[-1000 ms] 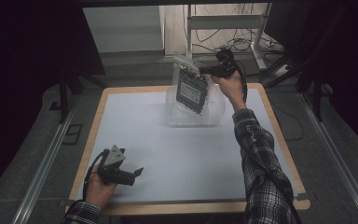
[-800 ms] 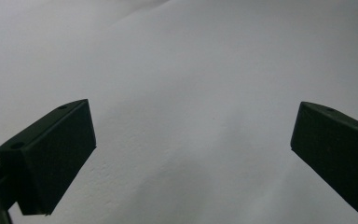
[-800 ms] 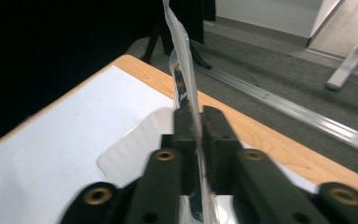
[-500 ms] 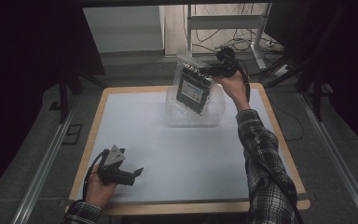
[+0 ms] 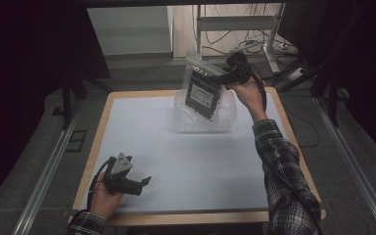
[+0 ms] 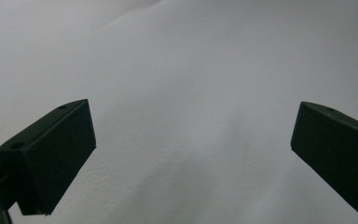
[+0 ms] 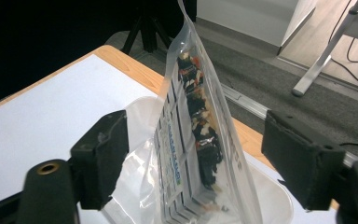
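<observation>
Lab: cables [image 5: 254, 46], dark curtained surround

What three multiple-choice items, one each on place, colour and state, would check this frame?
1. Where does the clear bag stand?
A. in the clear tub
B. at the table's near edge
C. on the floor

2. What colour is the table top?
A. red
B. white
C. black

3. How do the right gripper jaws stand?
A. clamped on the tub
B. shut on nothing
C. apart, either side of the bag

Answers: 1 A, the bag's lower end sits in the tub; 2 B, a white sheet inside the wooden rim; 3 C, they have just been opening, gaps at both pads.
</observation>
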Demonstrator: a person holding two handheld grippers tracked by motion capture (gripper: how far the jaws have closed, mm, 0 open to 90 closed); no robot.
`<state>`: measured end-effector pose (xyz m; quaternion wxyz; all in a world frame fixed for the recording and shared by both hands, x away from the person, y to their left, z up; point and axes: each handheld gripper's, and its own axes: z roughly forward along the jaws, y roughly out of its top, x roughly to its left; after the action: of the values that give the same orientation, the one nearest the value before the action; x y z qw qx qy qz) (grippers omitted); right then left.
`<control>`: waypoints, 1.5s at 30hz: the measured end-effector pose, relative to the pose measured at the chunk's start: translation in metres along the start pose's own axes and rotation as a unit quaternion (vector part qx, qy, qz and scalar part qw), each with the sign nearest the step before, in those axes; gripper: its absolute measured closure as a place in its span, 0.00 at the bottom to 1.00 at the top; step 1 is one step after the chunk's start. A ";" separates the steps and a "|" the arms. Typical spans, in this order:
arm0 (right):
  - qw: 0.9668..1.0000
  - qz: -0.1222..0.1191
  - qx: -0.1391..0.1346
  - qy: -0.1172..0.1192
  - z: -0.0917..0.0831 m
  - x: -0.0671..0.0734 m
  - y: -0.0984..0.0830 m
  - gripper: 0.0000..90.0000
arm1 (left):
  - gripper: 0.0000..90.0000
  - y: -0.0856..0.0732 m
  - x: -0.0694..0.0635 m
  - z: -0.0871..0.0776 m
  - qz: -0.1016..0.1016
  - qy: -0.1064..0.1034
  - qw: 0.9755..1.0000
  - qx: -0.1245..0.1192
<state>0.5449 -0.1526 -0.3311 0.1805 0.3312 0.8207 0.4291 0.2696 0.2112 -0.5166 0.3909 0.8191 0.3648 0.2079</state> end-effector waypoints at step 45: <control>1.000 -0.016 -0.024 0.007 -0.087 0.043 -0.090 0.00 | 0.00 0.002 -0.005 0.001 0.016 -0.014 1.000 -0.012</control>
<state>0.4291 -0.2104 -0.3566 0.1899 0.3103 0.8166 0.4481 0.2675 0.2064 -0.5159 0.4026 0.8226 0.3439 0.2073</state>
